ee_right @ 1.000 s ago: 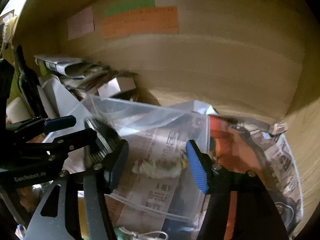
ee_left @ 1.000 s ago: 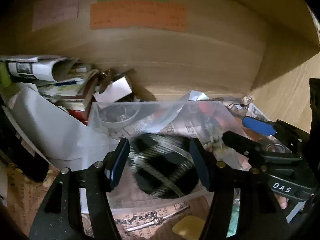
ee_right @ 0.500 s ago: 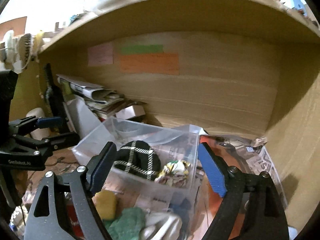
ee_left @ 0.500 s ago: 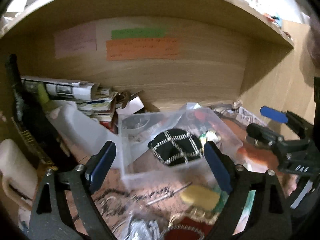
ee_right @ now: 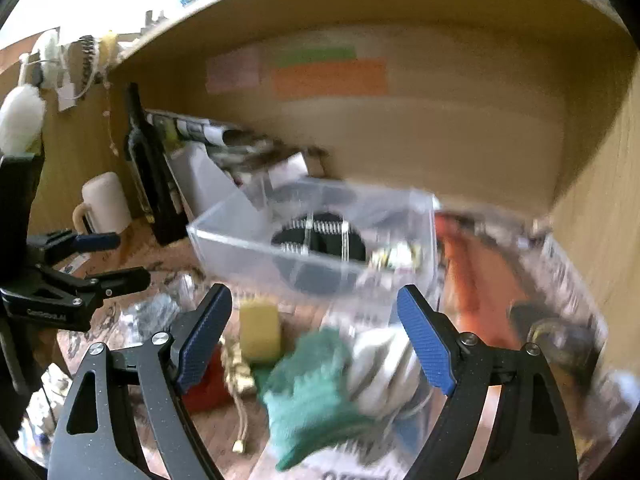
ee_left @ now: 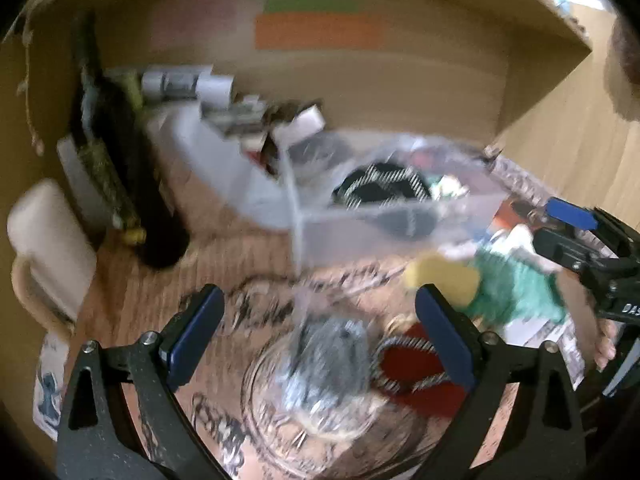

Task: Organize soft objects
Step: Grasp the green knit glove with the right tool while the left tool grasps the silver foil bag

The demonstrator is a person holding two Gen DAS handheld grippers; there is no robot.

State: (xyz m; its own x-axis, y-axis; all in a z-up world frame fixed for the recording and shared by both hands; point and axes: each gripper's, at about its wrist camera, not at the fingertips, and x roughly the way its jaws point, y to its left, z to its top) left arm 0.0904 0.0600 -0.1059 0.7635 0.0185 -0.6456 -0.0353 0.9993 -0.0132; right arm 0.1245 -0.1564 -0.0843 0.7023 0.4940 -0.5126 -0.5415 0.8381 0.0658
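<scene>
A clear plastic box (ee_right: 256, 236) stands on the desk under the shelf and holds a black pad with white checks (ee_right: 320, 236) and a small patterned cloth (ee_right: 400, 256); the box also shows in the left wrist view (ee_left: 360, 232). In front of it lie a yellow sponge (ee_right: 259, 330), a green cloth (ee_right: 312, 396) and a red cloth (ee_left: 416, 376). My left gripper (ee_left: 318, 338) is open and empty above a grey bundle (ee_left: 332, 360). My right gripper (ee_right: 314, 338) is open and empty above the green cloth.
A dark bottle (ee_right: 150, 172), a cream mug (ee_right: 106, 204), stacked papers (ee_left: 180, 84) and a white sheet (ee_left: 224, 172) crowd the back left. Newspaper (ee_right: 568, 280) and an orange item (ee_right: 476, 280) lie right. Wooden walls close the back and right.
Both grippers have pulled back from the clear box and opened wide. The black checked pad that sat between the left fingers now lies in the box.
</scene>
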